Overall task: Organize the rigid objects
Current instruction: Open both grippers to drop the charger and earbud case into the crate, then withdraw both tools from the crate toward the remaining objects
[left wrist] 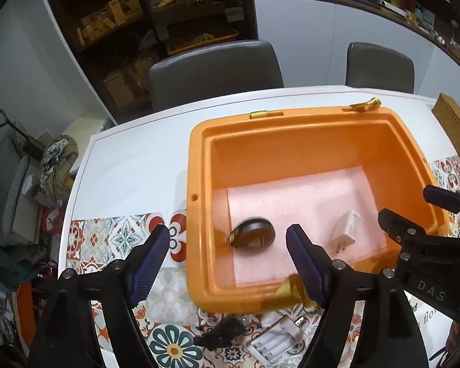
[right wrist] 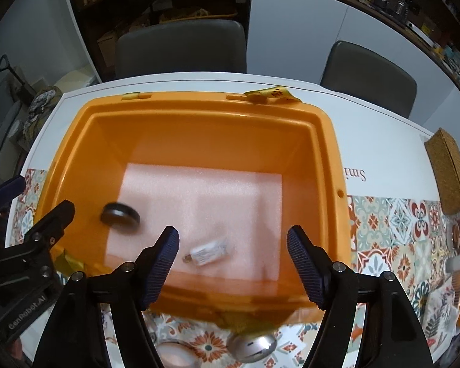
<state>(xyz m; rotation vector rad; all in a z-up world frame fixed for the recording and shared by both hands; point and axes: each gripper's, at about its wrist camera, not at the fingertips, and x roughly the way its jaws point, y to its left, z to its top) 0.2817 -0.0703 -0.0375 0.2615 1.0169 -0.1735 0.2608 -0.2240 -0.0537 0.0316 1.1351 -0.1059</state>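
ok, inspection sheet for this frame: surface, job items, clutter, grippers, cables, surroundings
surface: white table with patterned tile mat.
job's things: orange bin, pink foam liner; inside lie a black mouse and a white charger.
clutter: battery holder, silver mouse, cork block.
grippers: left gripper and right gripper open, empty, above the bin.
cables: nothing seen.
surroundings: two grey chairs, shelves.

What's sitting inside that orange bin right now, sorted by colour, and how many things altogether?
Inside the orange bin, lying on its pink foam liner:
Black: 1, a computer mouse
White: 1, a plug adapter
Total: 2
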